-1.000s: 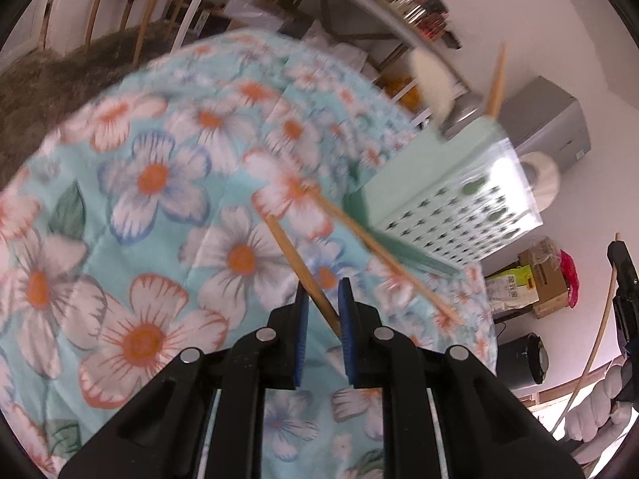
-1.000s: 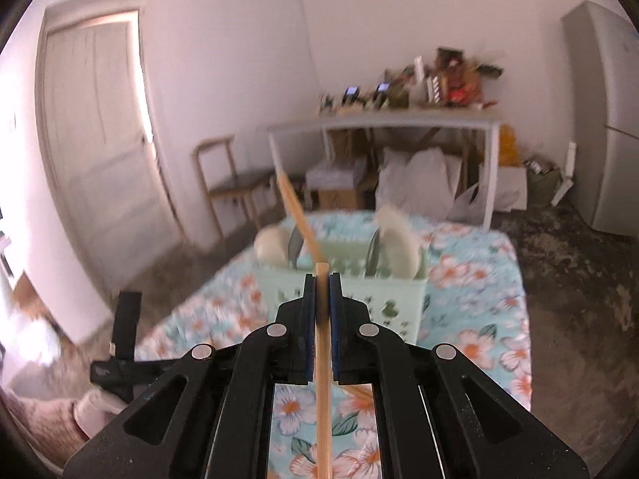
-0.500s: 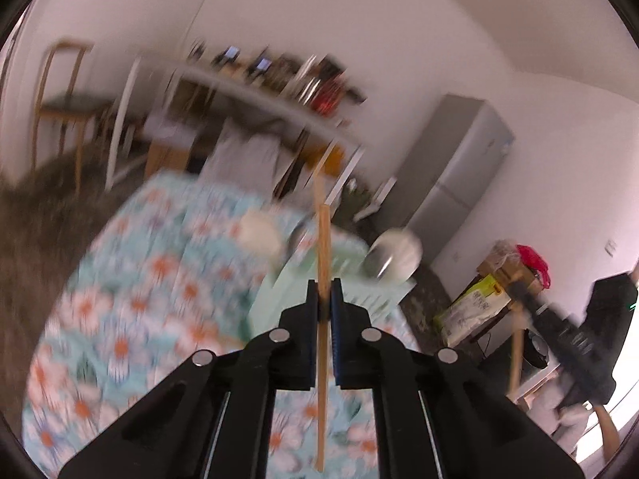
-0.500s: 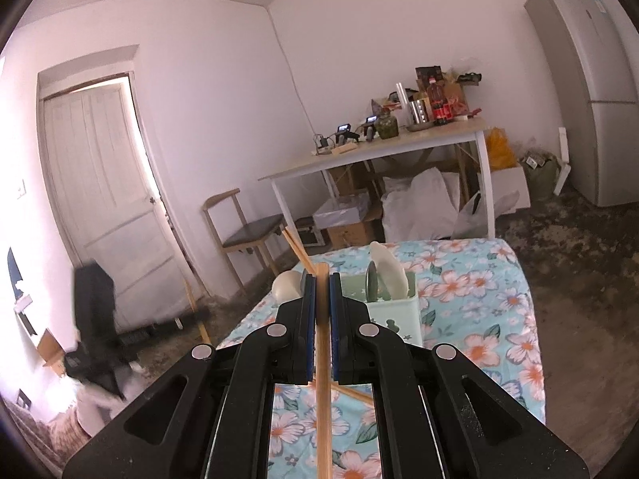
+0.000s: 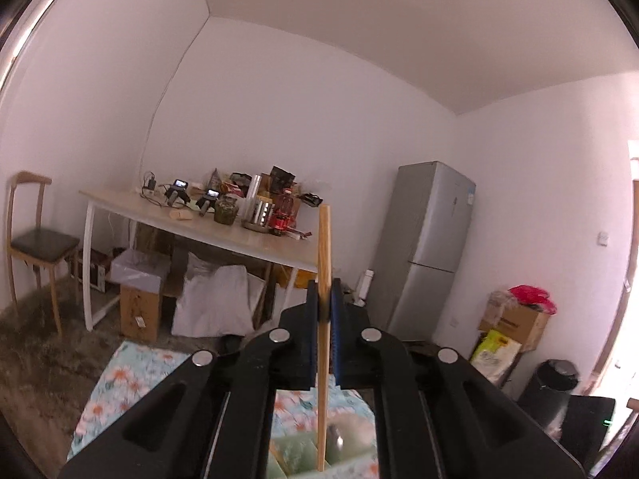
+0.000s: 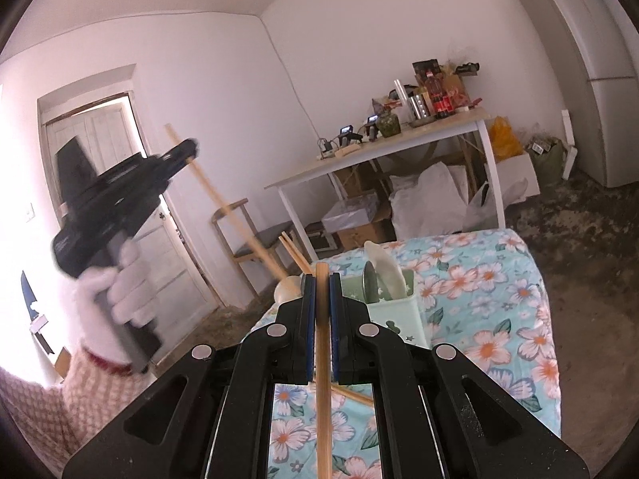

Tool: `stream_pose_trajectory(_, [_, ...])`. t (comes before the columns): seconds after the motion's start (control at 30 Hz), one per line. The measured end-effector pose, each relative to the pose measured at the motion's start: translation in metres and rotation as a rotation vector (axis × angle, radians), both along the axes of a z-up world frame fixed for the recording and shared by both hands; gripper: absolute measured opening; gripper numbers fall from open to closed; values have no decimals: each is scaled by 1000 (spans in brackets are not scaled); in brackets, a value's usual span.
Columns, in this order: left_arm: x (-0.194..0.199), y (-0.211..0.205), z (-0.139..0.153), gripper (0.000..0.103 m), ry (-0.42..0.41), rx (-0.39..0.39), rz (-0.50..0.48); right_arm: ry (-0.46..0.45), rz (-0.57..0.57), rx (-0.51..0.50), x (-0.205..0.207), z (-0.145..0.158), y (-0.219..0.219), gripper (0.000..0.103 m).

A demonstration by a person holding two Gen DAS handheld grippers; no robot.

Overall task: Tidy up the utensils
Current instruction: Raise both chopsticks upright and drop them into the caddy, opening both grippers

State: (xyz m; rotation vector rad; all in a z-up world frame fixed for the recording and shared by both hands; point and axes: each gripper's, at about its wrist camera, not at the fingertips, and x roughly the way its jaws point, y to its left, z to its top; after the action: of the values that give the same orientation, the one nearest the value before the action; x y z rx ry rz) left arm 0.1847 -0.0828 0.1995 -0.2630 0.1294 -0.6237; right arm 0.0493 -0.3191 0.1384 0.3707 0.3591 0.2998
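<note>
My left gripper is shut on a wooden chopstick that stands upright between its pads, high above the table. Under it lie the pale green utensil holder and a white spoon. In the right wrist view, my right gripper is shut on a second chopstick. Past it stands the green holder with a white spoon and two chopsticks. The left gripper, in a white-gloved hand, is raised at the left with its chopstick slanting down. One more chopstick lies on the floral cloth.
The floral-clothed table ends at the right over rough floor. Behind are a cluttered white desk, a wooden chair, a door, a grey fridge, boxes and a black bin.
The left gripper closed on a chopstick lying on the cloth, lifted it well above the table and turned from looking down to level. The right gripper kept its chopstick and shifted slightly.
</note>
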Motion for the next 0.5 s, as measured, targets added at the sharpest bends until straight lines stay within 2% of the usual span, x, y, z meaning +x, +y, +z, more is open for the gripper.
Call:
stream_pose_trajectory(0.2, [43,-38,-37,5,38,77,46,14,1,5,6,-5,-5,5])
stream_pose_trajectory(0.37, [68,-50,-74,5,149,108,33,28,-4,7,10,-9,-8,5])
stream_pose_trajectory(0.5, [70,-47,-87,6,222,99,-7,39,-7,5,12,-11,-9,5])
